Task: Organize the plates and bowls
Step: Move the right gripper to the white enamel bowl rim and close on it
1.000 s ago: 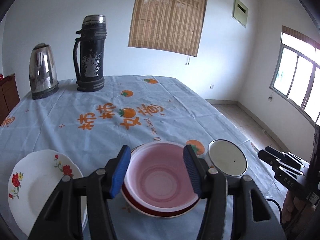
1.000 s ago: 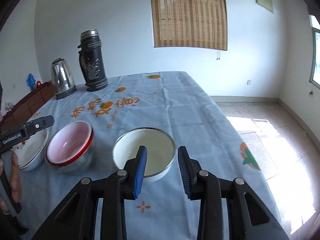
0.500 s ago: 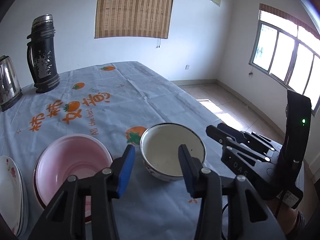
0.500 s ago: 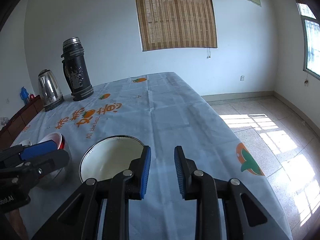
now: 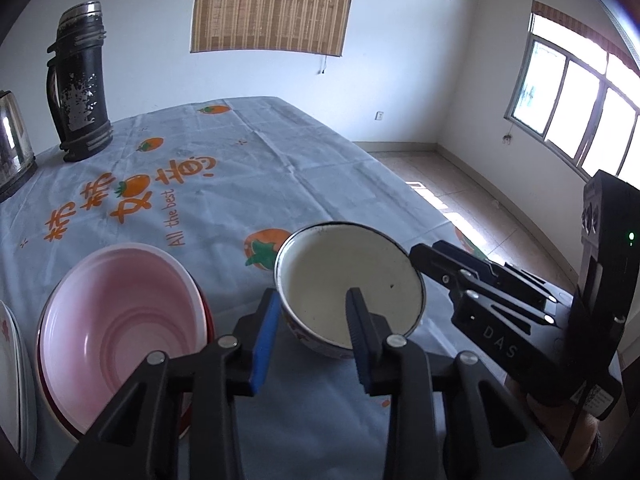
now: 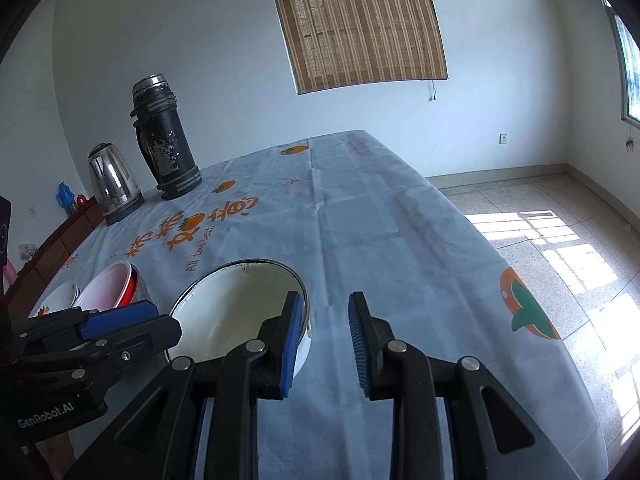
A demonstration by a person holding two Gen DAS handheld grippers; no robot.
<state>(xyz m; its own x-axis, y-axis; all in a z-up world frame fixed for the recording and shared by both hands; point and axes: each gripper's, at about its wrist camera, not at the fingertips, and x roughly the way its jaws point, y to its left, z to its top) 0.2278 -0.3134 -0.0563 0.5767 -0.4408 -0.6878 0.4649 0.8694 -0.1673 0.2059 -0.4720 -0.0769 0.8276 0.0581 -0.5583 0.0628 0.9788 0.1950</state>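
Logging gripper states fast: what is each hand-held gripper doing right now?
Left hand-held gripper: open, jaws just been closing around the white bowl's near rim, not gripping.
Right hand-held gripper: open, straddling the bowl's right rim, holding nothing.

A big table [image 6: 360, 216] has a light blue cloth [image 5: 248, 160] on it, with orange fruit pictures and orange writing. At the far end stands a tall black flask [image 6: 166, 140] with a silver top — its paint is worn off in spots. Just beside it sits a shiny kettle [image 6: 112, 184]. A brown blind [image 6: 356, 20] hangs on the white wall. Sun shines on the tiled floor [image 6: 560, 216] — a window [image 5: 576, 104] is on the right.
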